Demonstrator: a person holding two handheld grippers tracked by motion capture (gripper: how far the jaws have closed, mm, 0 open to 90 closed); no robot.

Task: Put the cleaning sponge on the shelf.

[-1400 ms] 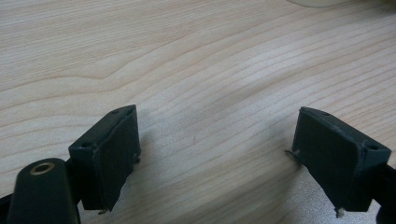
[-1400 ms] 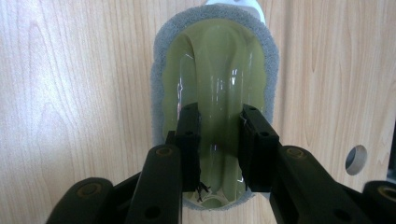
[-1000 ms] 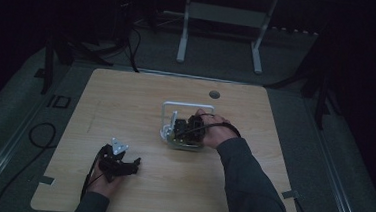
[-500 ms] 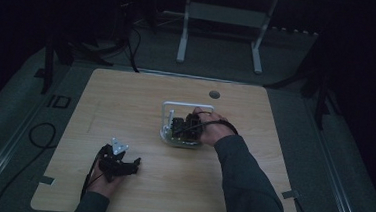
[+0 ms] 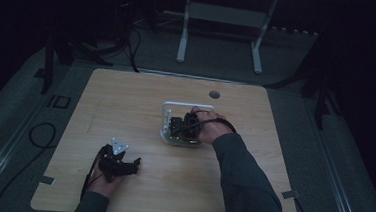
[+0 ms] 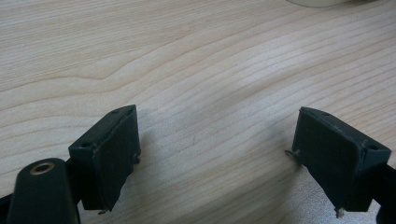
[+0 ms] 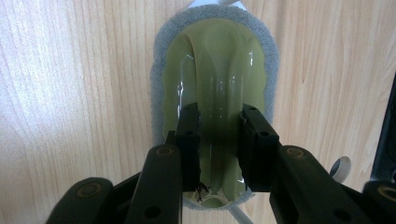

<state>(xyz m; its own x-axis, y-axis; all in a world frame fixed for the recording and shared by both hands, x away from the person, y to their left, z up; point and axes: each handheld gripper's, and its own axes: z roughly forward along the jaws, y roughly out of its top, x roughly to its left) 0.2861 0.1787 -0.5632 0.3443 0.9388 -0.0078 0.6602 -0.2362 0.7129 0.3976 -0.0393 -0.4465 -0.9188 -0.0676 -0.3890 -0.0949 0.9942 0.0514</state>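
The sponge scrubber (image 7: 212, 74), olive-green with a grey pad rim, is located near the worktop (image 5: 126, 101) centre, inside a white wire rack (image 5: 167, 122). Its raised handle ridge is clamped between the jaws of the right gripper (image 7: 219, 140), pointed downward. The left gripper (image 6: 219, 154) is rested near the front-left corner, jaws spread, nothing between them. No legible writing is seen.

A person's left hand (image 5: 105, 176) rests low at the near left of the tabletop (image 5: 126, 106), its hand-held gripper (image 6: 219, 158) lying just above the wood with both black jaws spread wide and nothing between them. The right forearm (image 5: 241, 180), in a dark sleeve, stretches forward to mid-table, where the right hand-held gripper (image 7: 219, 140) points downward, its jaws pressed against a ridged sponge (image 7: 219, 70).
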